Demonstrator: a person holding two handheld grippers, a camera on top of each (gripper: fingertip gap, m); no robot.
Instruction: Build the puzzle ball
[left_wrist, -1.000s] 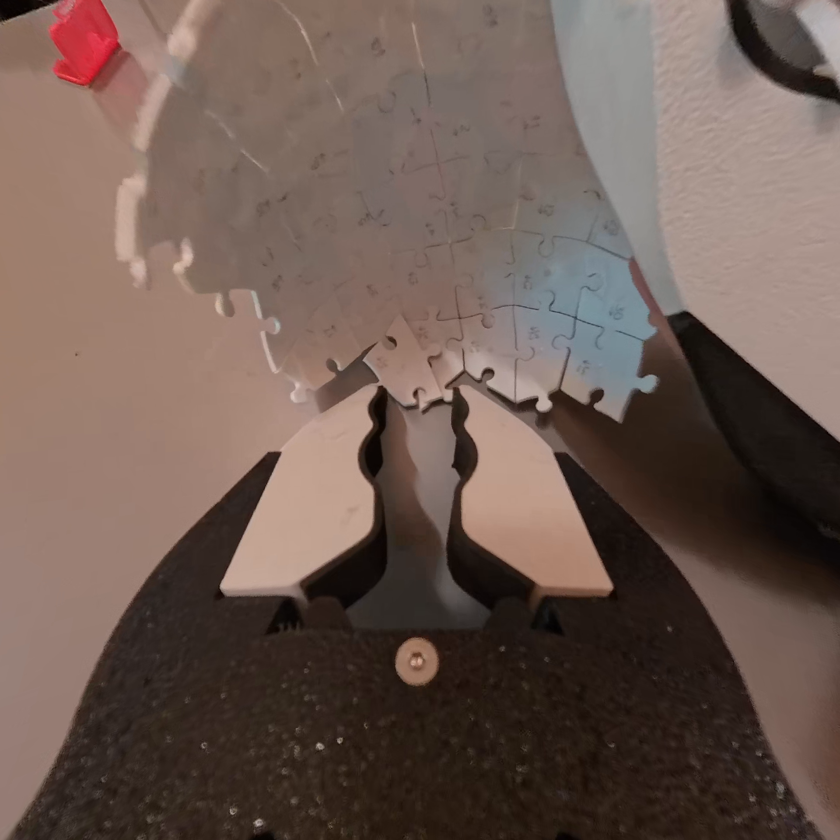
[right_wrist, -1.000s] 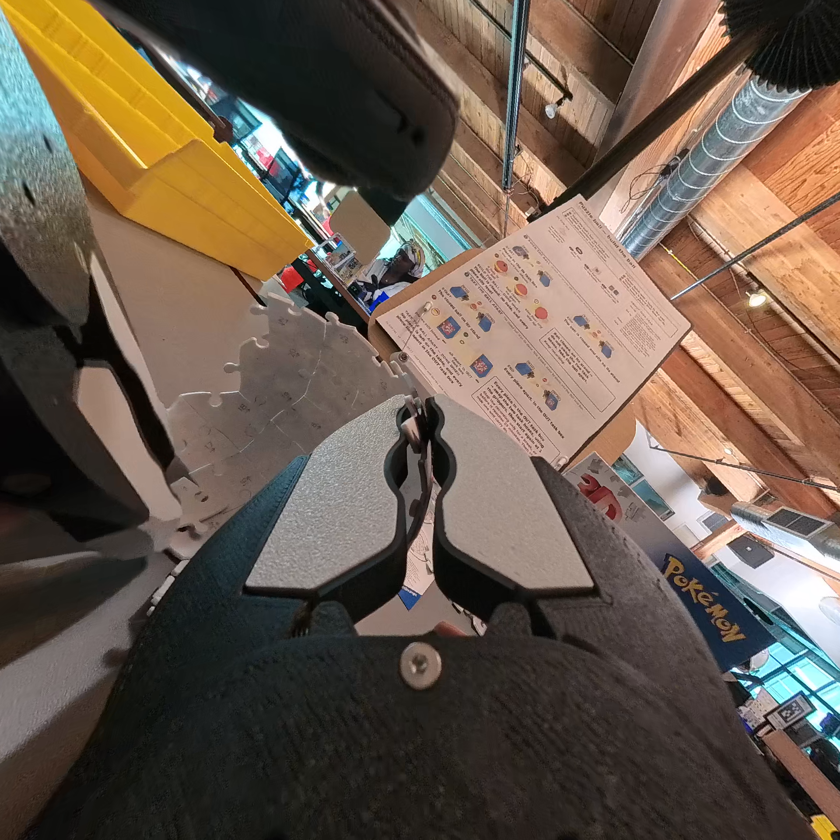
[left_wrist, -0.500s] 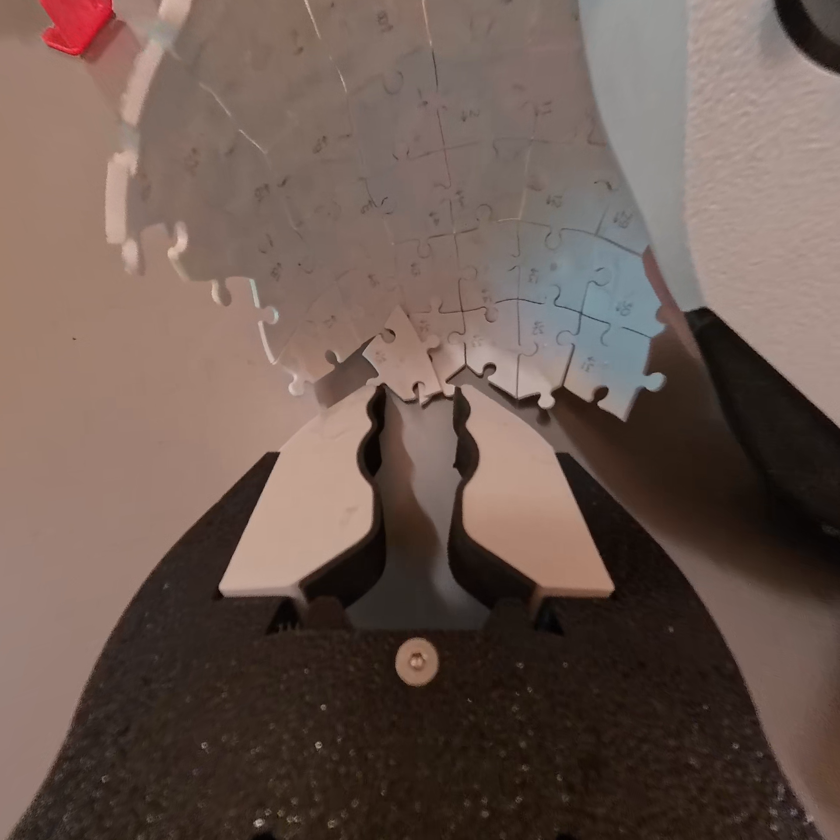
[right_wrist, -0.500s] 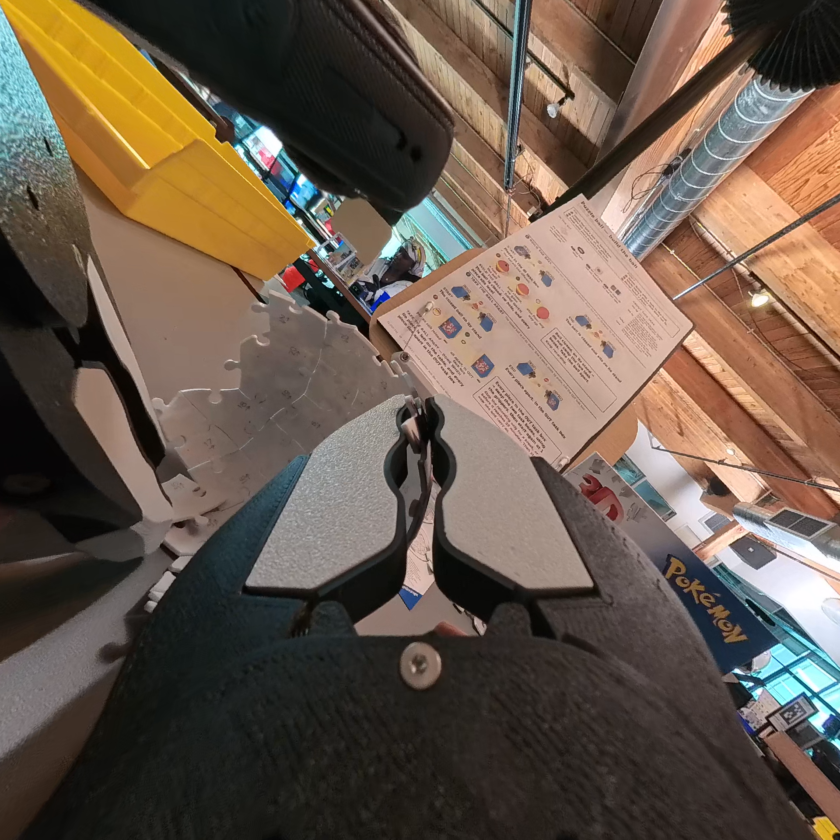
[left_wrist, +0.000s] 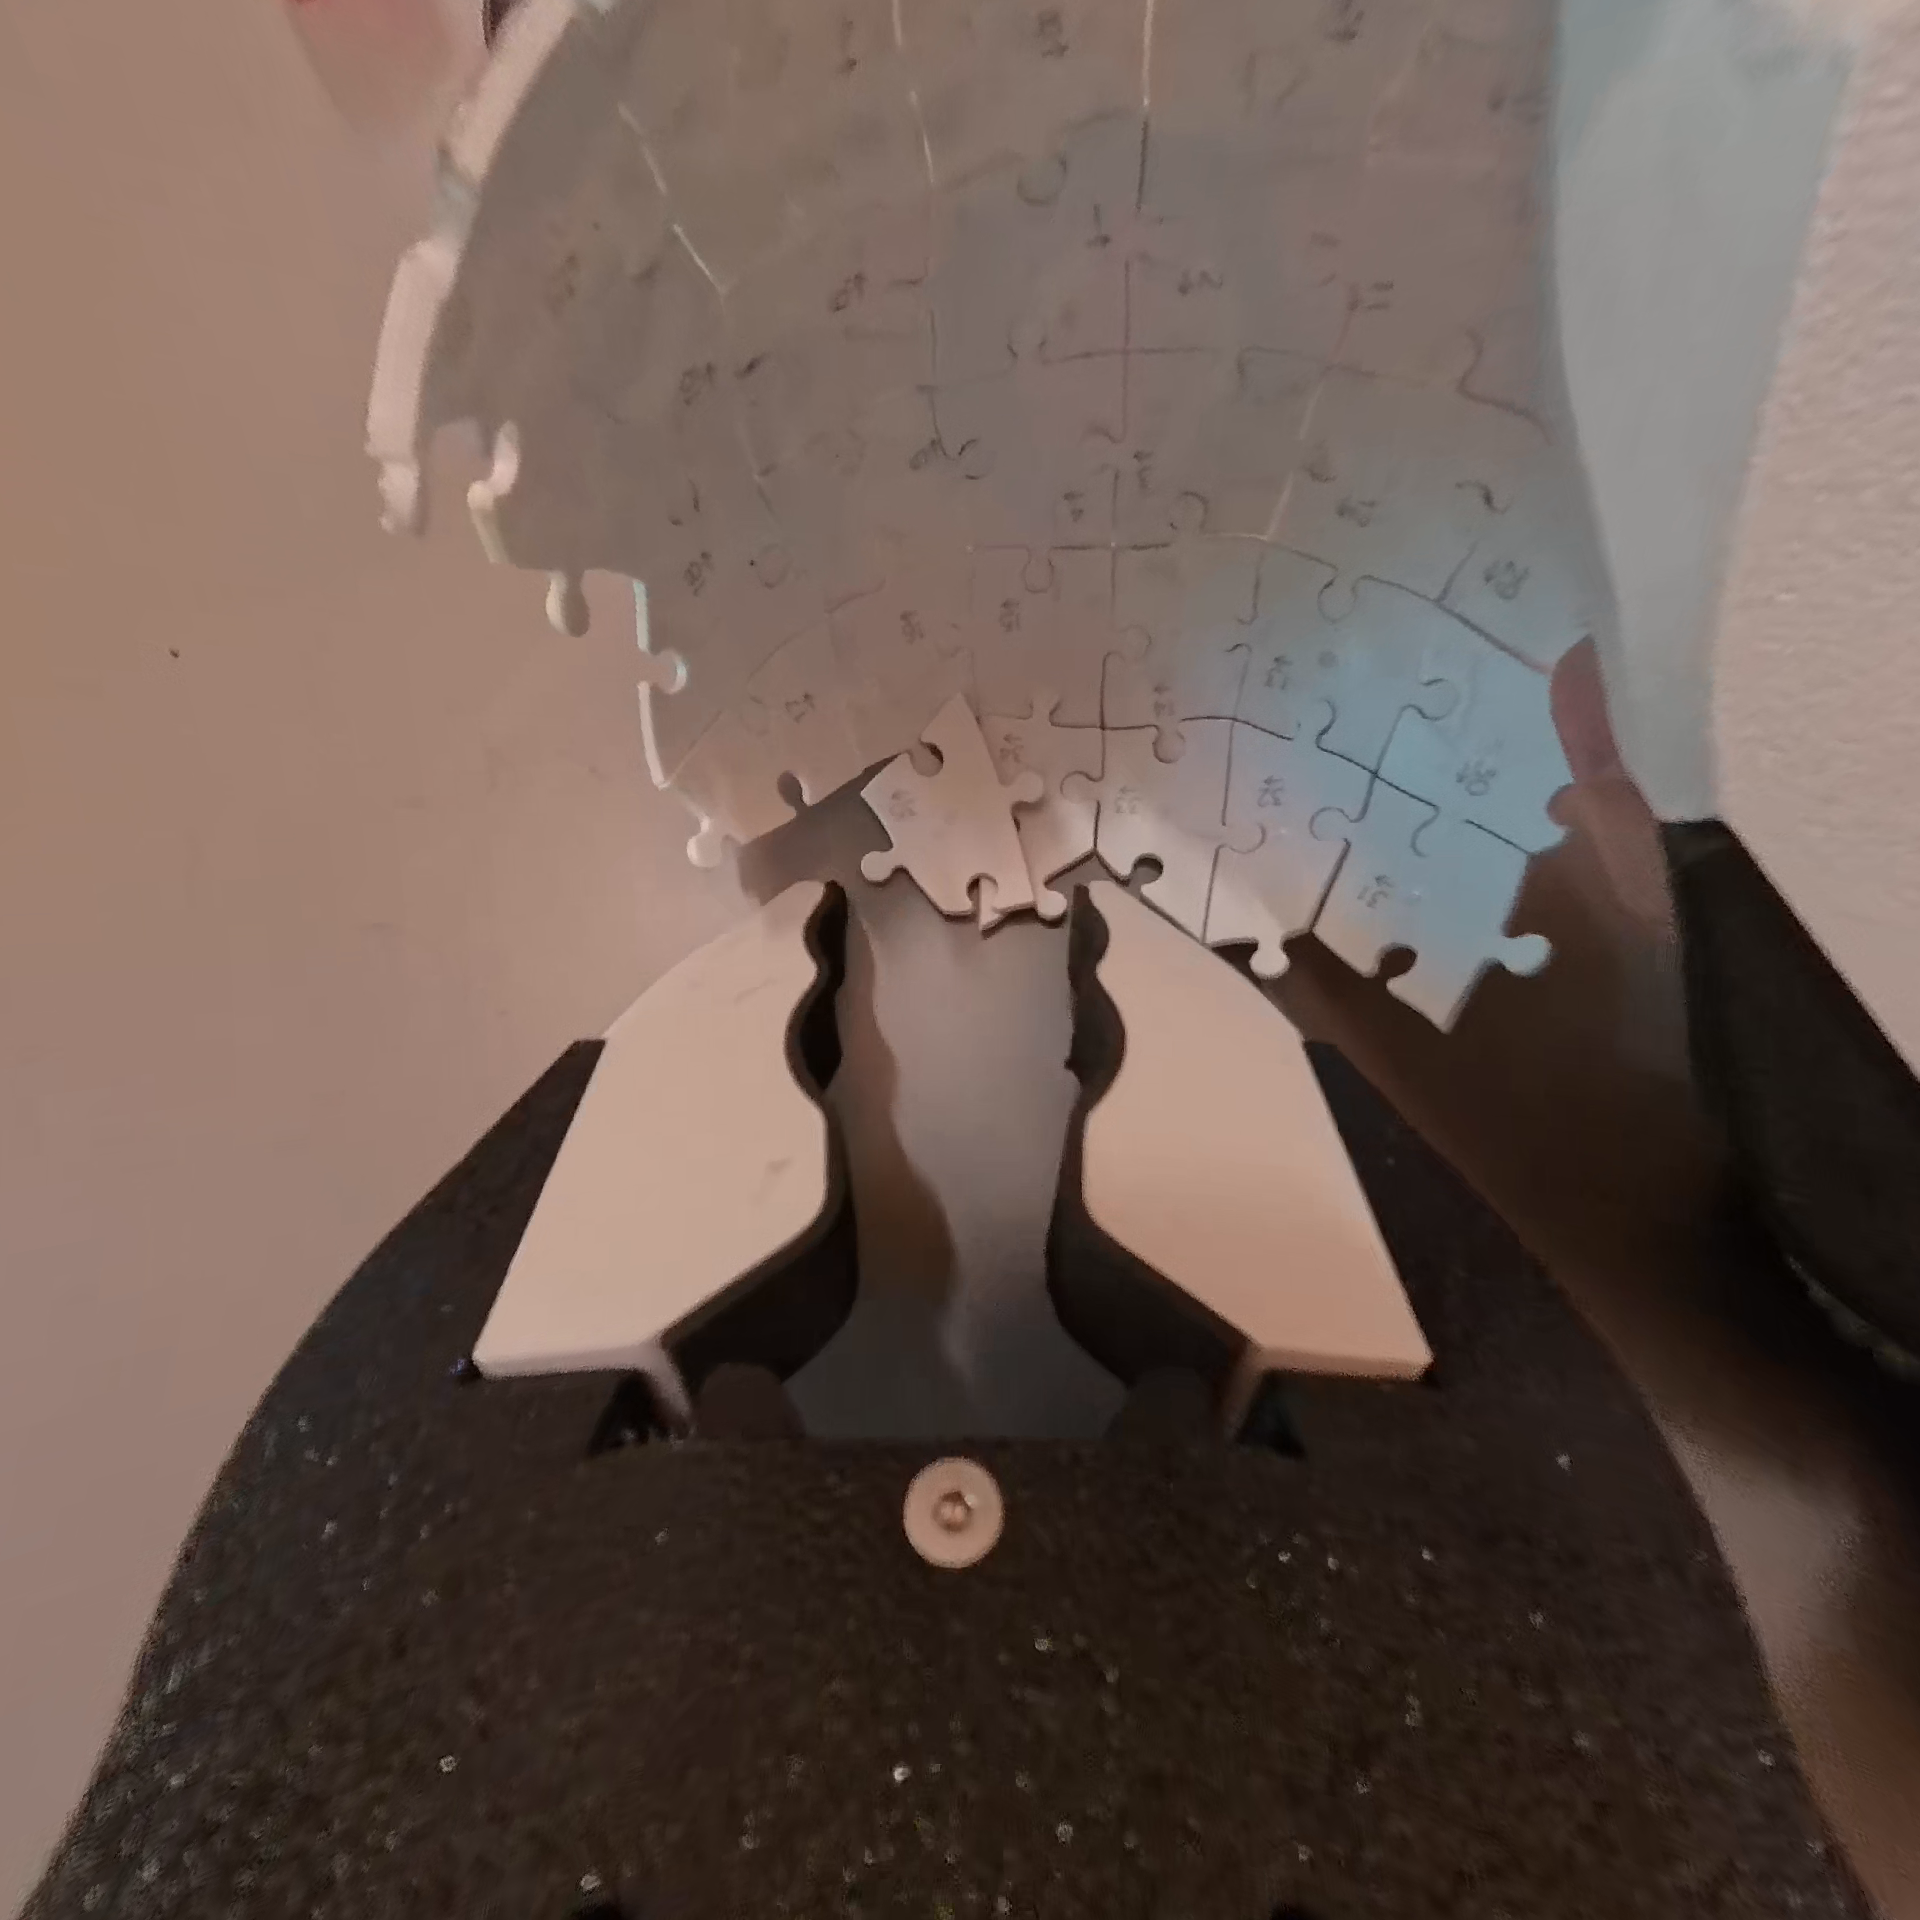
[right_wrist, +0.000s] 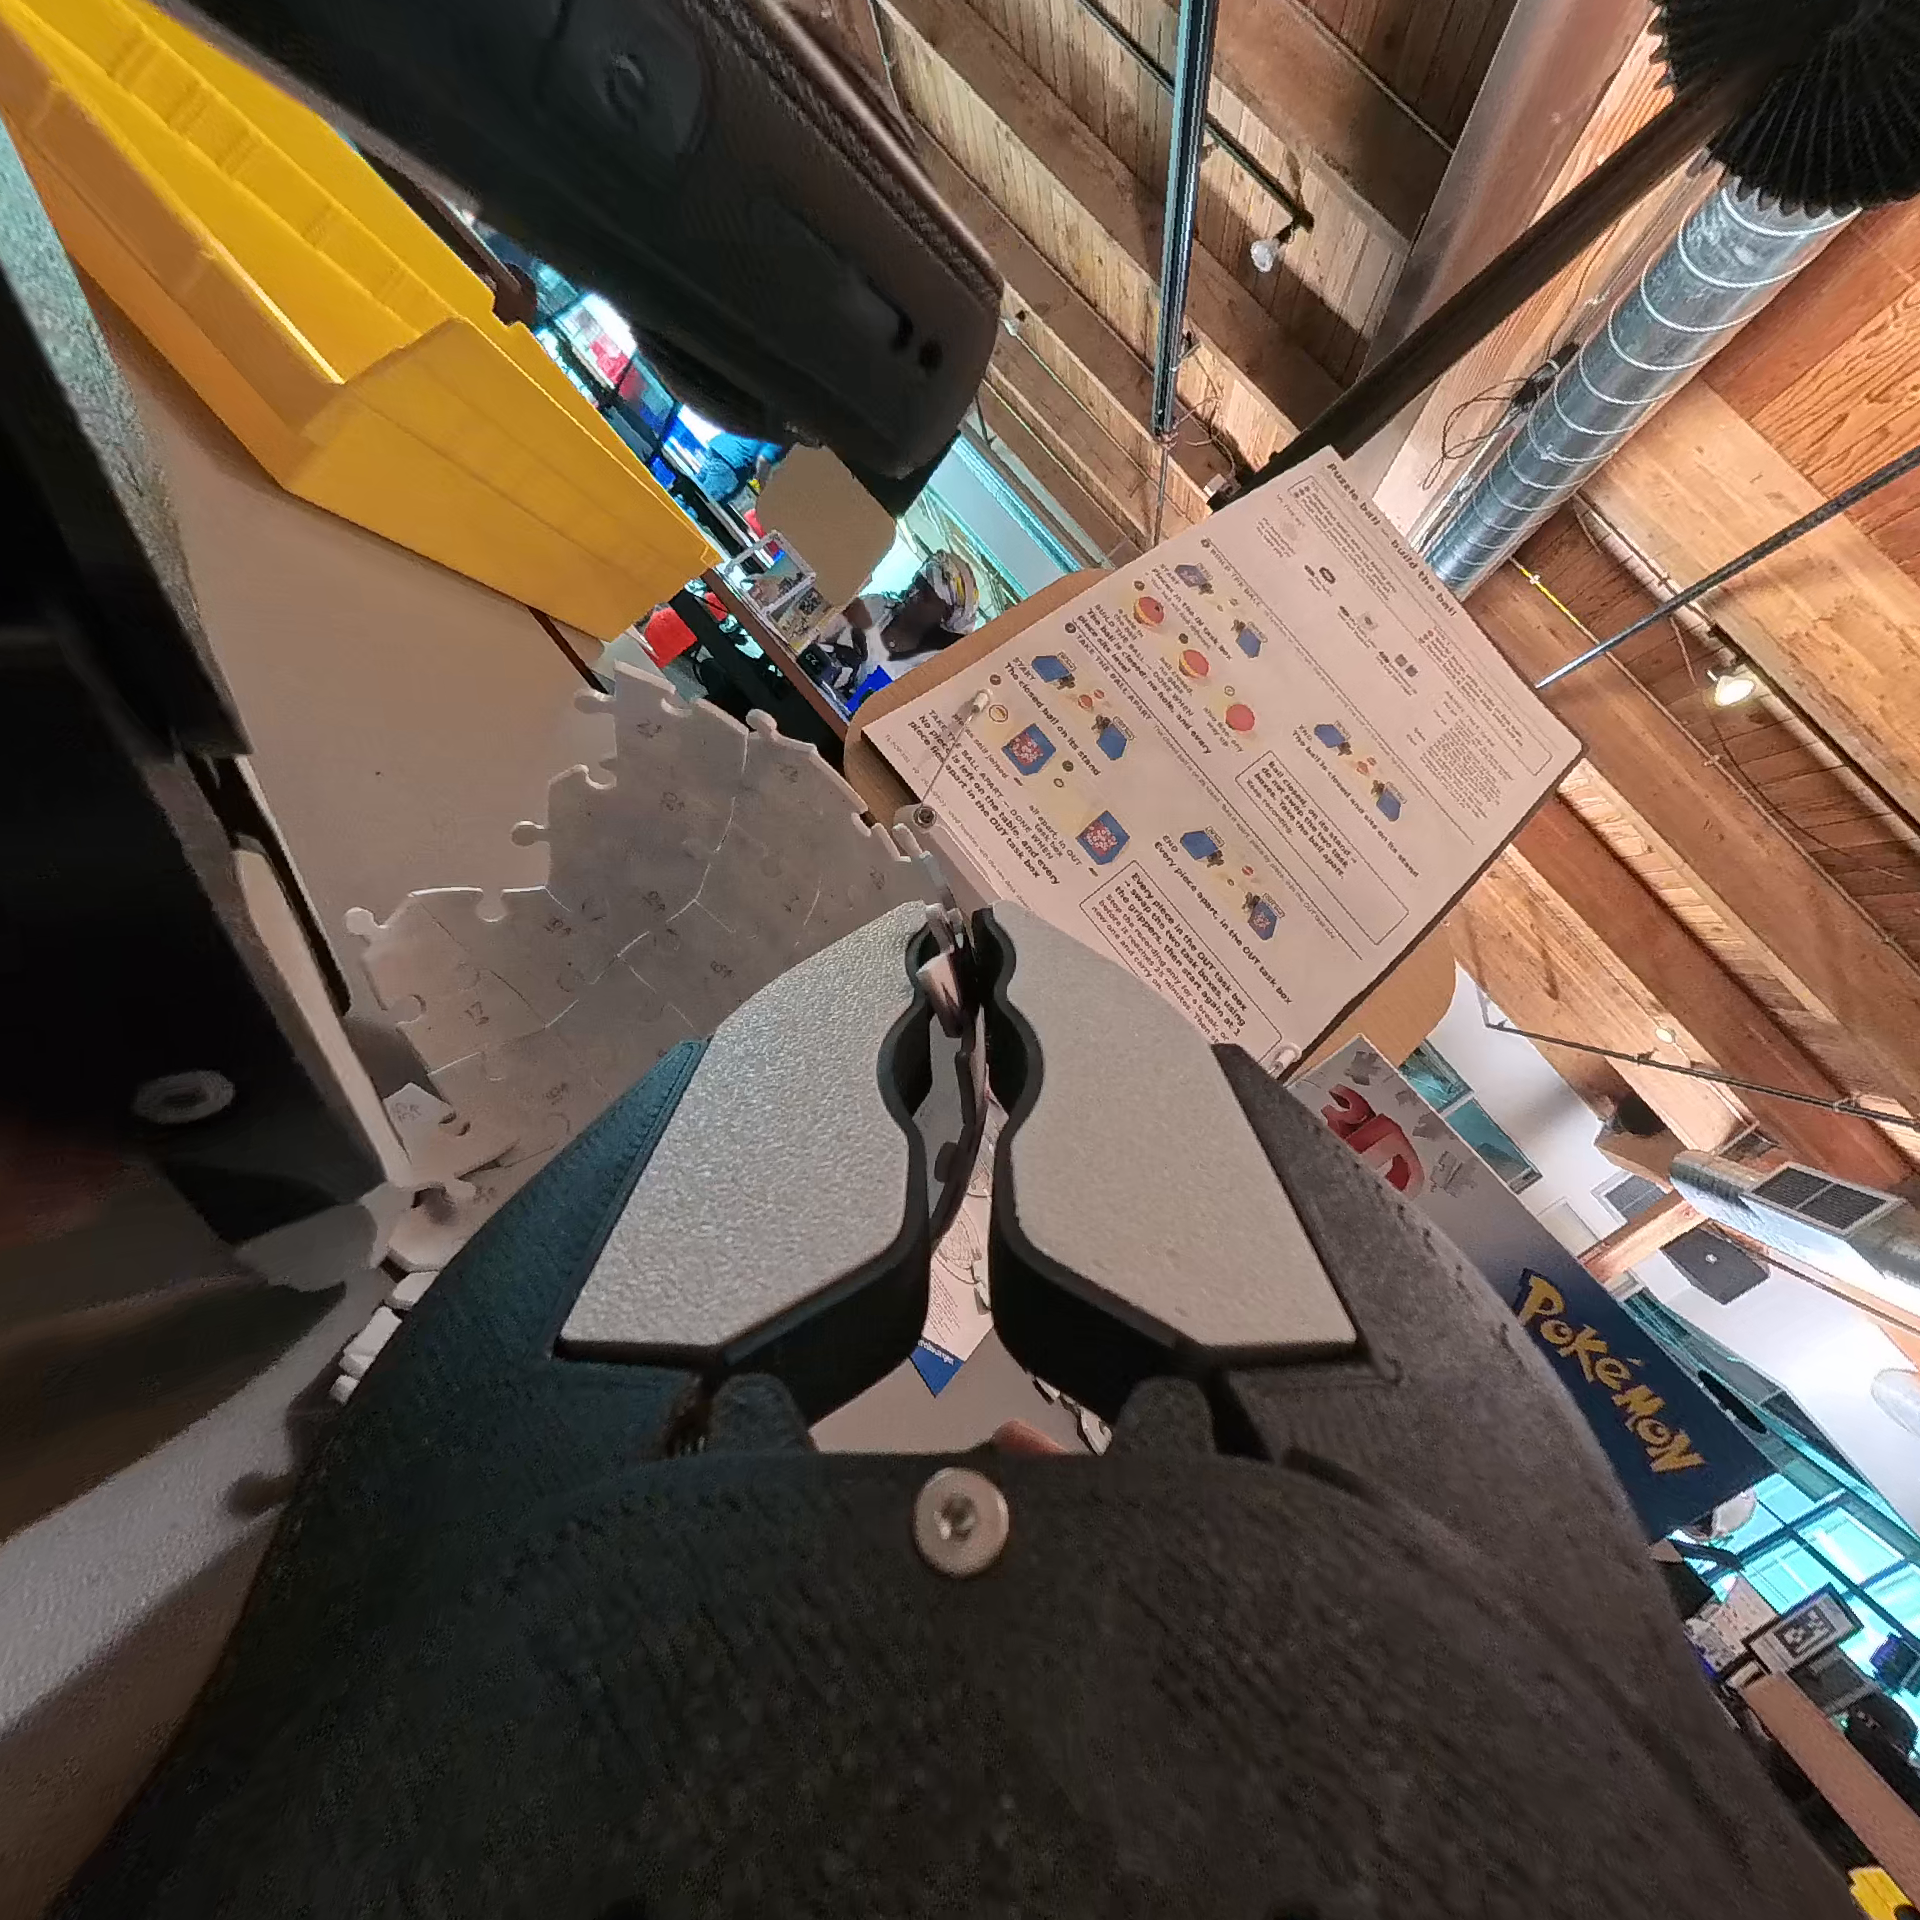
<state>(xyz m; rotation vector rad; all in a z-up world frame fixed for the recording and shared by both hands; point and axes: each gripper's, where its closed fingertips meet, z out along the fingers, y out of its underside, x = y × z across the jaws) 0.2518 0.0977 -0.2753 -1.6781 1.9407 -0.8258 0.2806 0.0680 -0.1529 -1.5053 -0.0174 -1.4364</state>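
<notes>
Up close, the left gripper (left_wrist: 961, 914) has its two pale fingers (left_wrist: 675, 1164) spread apart with a clear gap between them, and nothing is clamped there. One loose puzzle piece (left_wrist: 951, 821) sits just beyond the fingertips, tilted against the lower rim of the puzzle shell (left_wrist: 1039, 416); whether a fingertip touches it cannot be told. That shell is one curved sheet of many joined grey pieces, their inner sides facing the camera, rising above and ahead of the left gripper over the beige desk (left_wrist: 208, 727).

The right gripper (right_wrist: 961, 940) has its two fingers nearly pressed together, pinching one thin puzzle piece (right_wrist: 951, 971) edge-on at the tips. From this view the same shell (right_wrist: 665, 914) stands to the left of those fingers, just beside them, with the other gripper at the far left edge. Behind, one yellow bin (right_wrist: 343, 343) sits on the desk's far side, and one printed instruction sheet (right_wrist: 1247, 727) stands upright past the fingertips.
</notes>
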